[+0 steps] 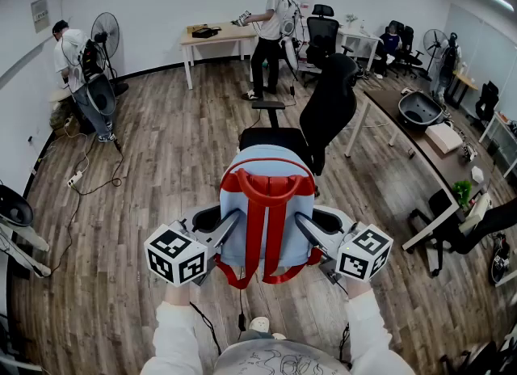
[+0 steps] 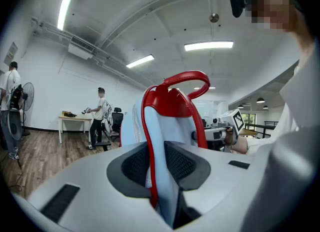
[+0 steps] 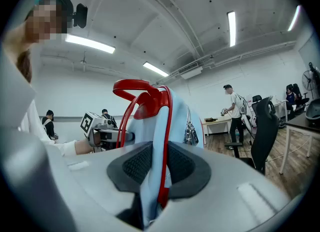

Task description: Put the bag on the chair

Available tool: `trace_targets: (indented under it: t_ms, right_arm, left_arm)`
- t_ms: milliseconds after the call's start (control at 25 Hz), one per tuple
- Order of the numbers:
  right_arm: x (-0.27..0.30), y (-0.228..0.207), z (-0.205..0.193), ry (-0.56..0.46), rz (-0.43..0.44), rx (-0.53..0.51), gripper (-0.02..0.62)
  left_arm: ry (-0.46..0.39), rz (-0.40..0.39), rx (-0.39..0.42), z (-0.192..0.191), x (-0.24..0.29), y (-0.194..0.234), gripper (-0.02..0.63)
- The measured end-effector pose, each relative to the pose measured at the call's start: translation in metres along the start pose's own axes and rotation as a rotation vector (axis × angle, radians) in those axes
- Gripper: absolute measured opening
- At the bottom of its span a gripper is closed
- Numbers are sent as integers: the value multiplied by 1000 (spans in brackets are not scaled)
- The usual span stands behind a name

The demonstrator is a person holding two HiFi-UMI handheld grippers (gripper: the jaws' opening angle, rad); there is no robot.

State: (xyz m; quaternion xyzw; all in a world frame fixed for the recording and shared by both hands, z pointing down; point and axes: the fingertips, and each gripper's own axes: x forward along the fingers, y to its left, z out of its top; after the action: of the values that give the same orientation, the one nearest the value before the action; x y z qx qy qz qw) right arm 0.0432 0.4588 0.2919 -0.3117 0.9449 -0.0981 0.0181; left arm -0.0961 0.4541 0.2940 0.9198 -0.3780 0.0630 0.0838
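Observation:
A light-blue backpack (image 1: 266,216) with red straps and a red top handle hangs upright in the air, held from both sides. My left gripper (image 1: 220,240) is shut on its left edge and my right gripper (image 1: 313,238) on its right edge. In the left gripper view the bag (image 2: 167,121) rises from between the dark pads of my left gripper (image 2: 157,163), and the pads press on the blue fabric and a red strap. In the right gripper view my right gripper (image 3: 159,168) clamps the bag (image 3: 155,121) the same way. A black office chair (image 1: 273,137) stands just beyond the bag, its seat facing me.
A black jacket (image 1: 331,99) hangs over the chair's back. A long desk (image 1: 440,147) with a plant runs along the right. A person (image 1: 268,30) stands by a wooden table (image 1: 216,38) at the back. Another person (image 1: 77,74) and fans are at the left wall. Cables (image 1: 89,175) lie on the floor.

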Motion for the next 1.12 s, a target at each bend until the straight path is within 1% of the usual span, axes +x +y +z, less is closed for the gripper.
trace_targets:
  t_ms: [200,400,840,1120]
  right_arm:
    - [3,-2,5,-1,-6,5,87]
    - [9,-5,3,0,-8,10,87]
    - [34,-26,-4,3,-45,30,91]
    - [47,-50,-15,5,-67,52,91]
  left_arm:
    - [2,-4,1,6,2,3,89]
    - [3,-3,1,5,4,9,89]
    - [16,0,1,0,20,39,89]
    - [36,-8,-6,-9,42,57,91]
